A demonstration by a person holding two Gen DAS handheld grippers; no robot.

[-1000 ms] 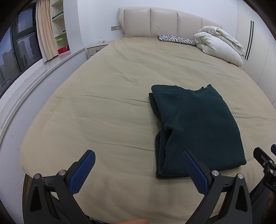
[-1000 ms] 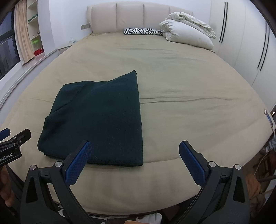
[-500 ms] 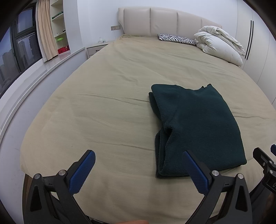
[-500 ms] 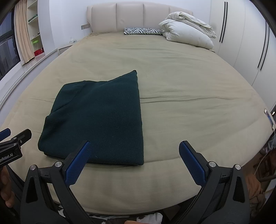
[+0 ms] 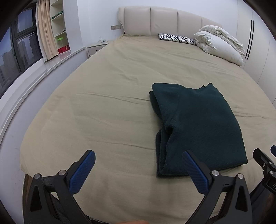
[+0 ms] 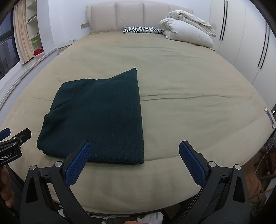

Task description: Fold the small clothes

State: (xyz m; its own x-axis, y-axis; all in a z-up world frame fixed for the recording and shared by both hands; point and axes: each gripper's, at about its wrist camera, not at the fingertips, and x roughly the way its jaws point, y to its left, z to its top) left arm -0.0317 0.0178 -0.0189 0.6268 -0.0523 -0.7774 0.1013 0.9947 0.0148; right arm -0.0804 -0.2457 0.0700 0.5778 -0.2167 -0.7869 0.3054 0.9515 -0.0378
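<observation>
Both jaws gape empty; the green sweater (image 5: 198, 125) lies between our left gripper (image 5: 138, 169) and right gripper (image 6: 134, 161), long axis running toward the headboard (image 6: 129, 15).

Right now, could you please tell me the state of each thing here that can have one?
Left gripper: open, empty, held over the bed's near edge.
Right gripper: open, empty.
Green sweater: folded, lying flat on the bed.
Duvet: folded, piled by the headboard.
Curtain: drawn aside.
</observation>
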